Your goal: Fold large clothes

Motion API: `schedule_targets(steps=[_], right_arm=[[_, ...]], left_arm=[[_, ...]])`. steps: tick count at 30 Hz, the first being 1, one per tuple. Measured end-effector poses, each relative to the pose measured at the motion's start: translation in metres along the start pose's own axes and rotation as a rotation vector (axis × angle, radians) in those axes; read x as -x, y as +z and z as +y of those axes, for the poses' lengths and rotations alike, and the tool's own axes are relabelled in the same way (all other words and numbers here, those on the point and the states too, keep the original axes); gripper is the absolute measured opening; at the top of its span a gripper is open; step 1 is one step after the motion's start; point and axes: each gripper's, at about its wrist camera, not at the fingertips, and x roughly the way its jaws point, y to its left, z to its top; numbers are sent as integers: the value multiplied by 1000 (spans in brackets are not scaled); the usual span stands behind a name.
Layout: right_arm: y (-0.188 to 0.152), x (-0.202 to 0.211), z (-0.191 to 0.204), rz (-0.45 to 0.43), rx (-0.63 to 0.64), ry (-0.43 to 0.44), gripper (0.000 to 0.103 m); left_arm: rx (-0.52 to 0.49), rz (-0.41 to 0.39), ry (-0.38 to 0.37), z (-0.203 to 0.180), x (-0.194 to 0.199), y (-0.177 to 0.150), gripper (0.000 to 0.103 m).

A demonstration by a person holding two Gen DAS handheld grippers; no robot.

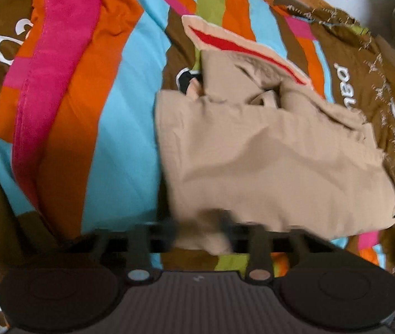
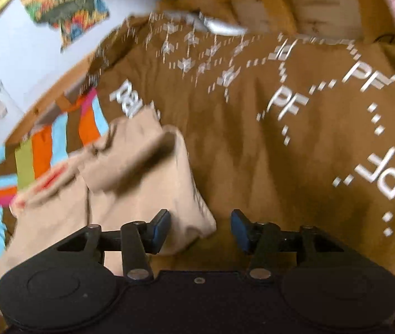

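Your left gripper (image 1: pixel 205 233) pinches the garment (image 1: pixel 267 161)'s 6 o'clock hem — lift evenly; right gripper (image 2: pixel 200 229) gapes, empty.

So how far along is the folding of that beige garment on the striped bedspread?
Partly done. The beige garment already lies doubled into a rough, rumpled block on the bedspread. In hand: the left gripper appears to be closed on its near edge, though blurred. The right gripper is open, holding nothing, by the garment's corner. Left: further folds and smoothing, probably.
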Motion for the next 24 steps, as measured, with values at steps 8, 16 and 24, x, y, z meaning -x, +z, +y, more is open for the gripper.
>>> schedule_targets(steps=[8,16,24], right_arm=[[2,15,9,-169,16,51,2],[-2,85,10,-202,-20,133,1],[-22,55,14,-32,140,-85,28]], left_arm=[[-21,-210,-48,-3,38,-7,6],[-94,-141,-11,-4,91,-1,6],[-169,24,113,-21,28,-18,11]])
